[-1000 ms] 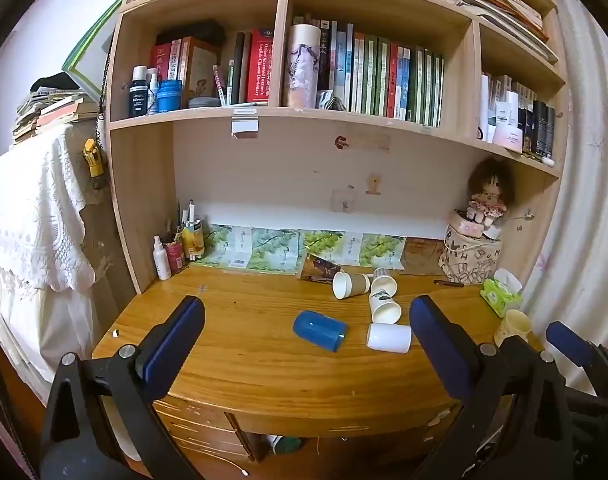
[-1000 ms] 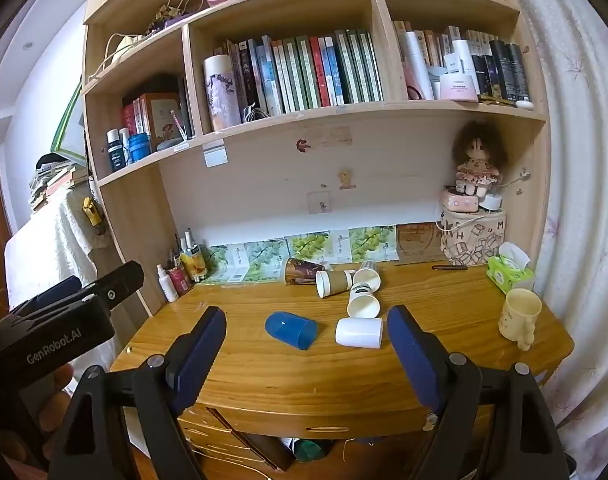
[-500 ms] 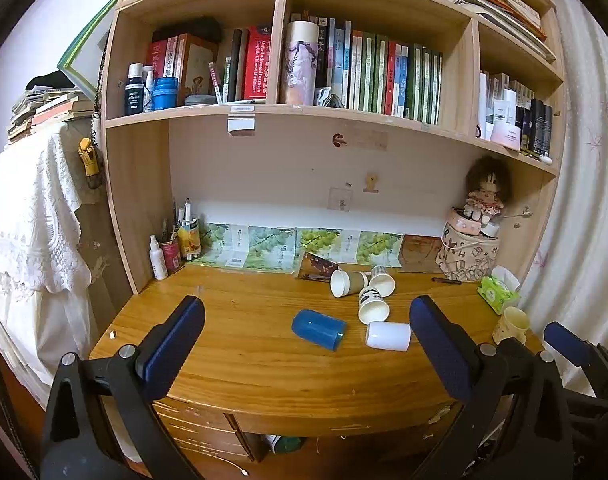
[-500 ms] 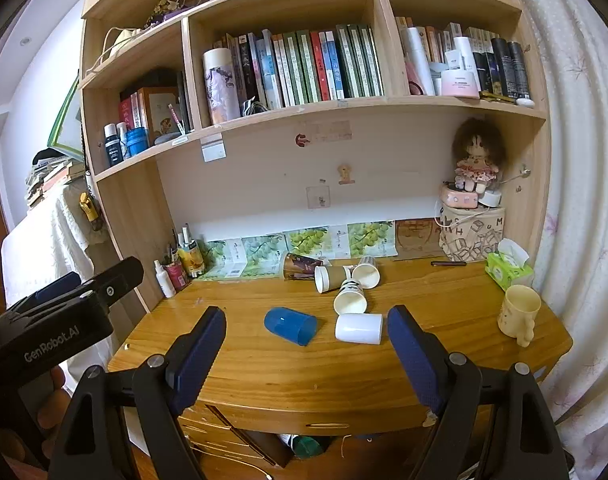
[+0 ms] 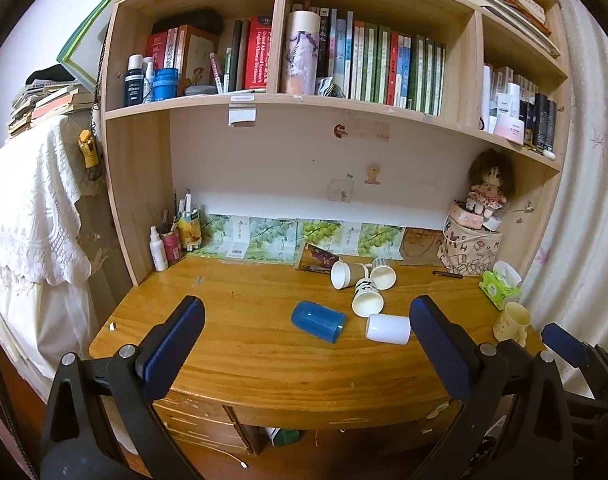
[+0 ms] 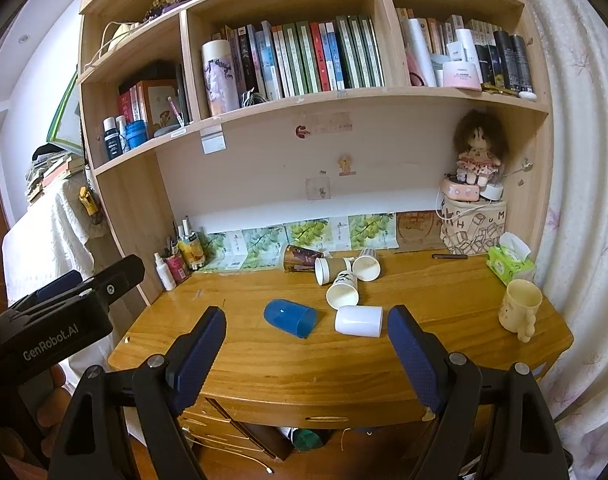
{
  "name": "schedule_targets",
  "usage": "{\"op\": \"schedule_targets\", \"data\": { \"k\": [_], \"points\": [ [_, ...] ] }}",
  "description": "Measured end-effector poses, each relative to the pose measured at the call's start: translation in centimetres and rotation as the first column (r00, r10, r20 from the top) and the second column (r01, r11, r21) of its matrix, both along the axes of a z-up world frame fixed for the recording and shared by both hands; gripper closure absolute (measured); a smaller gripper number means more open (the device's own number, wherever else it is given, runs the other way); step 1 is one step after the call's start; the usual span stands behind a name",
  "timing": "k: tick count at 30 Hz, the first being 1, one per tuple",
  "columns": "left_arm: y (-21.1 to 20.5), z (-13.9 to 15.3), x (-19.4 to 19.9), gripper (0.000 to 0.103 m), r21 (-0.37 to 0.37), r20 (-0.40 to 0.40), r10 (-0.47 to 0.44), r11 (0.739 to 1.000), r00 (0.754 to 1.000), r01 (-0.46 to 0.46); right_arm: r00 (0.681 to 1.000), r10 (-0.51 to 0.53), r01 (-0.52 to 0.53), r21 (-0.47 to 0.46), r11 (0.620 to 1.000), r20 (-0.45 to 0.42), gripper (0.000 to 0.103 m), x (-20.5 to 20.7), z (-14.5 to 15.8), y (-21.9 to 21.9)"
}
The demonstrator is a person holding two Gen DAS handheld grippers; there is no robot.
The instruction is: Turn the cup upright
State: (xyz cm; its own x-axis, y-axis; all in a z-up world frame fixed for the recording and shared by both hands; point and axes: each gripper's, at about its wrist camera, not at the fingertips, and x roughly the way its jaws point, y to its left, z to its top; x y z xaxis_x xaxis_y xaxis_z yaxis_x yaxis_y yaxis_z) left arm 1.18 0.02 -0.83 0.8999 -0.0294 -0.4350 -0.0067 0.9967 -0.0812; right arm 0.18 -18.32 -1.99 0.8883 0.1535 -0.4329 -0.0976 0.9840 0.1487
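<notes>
A blue cup (image 5: 316, 321) lies on its side on the wooden desk (image 5: 232, 344); it also shows in the right wrist view (image 6: 290, 317). A white cup (image 5: 387, 329) lies on its side to its right, also in the right wrist view (image 6: 359, 320). Several paper cups (image 5: 367, 300) lie tipped behind them. My left gripper (image 5: 305, 340) is open and empty, in front of the desk's edge. My right gripper (image 6: 305, 346) is open and empty, also short of the desk.
A cream mug (image 6: 519, 309) stands upright at the desk's right end, by a green tissue pack (image 6: 507, 262). A pen pot and bottles (image 5: 172, 240) stand at the back left. A doll on a box (image 5: 475, 236) sits back right. Bookshelves rise above.
Both grippers have drifted slightly closer to the desk and a little left. The cups have not moved.
</notes>
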Motion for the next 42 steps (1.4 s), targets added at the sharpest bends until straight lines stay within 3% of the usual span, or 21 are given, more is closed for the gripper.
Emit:
{"op": "schedule_targets", "data": {
  "k": [14, 23, 26, 29, 42],
  "points": [
    [-1.0, -1.3, 1.9, 0.001, -0.024, -0.165, 0.082, 0.996, 0.983, -0.087, 0.989, 0.094, -0.089, 0.049, 0.995, -0.11, 0.019, 2.8, -1.3, -1.8],
    [-3.1, -4.0, 3.8, 0.001, 0.046, -0.313, 0.133, 0.991, 0.94, -0.125, 0.966, 0.136, -0.119, 0.089, 0.989, -0.219, 0.019, 5.0, -4.0, -3.8],
    [-3.7, -4.3, 4.2, 0.001, 0.078, -0.321, 0.146, 0.989, 0.936, -0.128, 0.956, 0.147, -0.122, 0.112, 0.986, -0.255, 0.019, 5.5, -4.9, -4.7],
    [-4.1, -4.5, 4.7, 0.001, 0.06, -0.331, 0.137, 0.99, 0.934, -0.124, 0.949, 0.149, -0.12, 0.118, 0.986, -0.279, 0.019, 6.0, -5.4, -5.6],
    [-5.9, -4.9, 9.7, 0.001, 0.028, -0.34, 0.055, 0.998, 0.939, -0.048, 0.954, 0.116, -0.086, 0.116, 0.989, -0.276, 0.019, 8.9, -5.2, -9.1]
  ]
}}
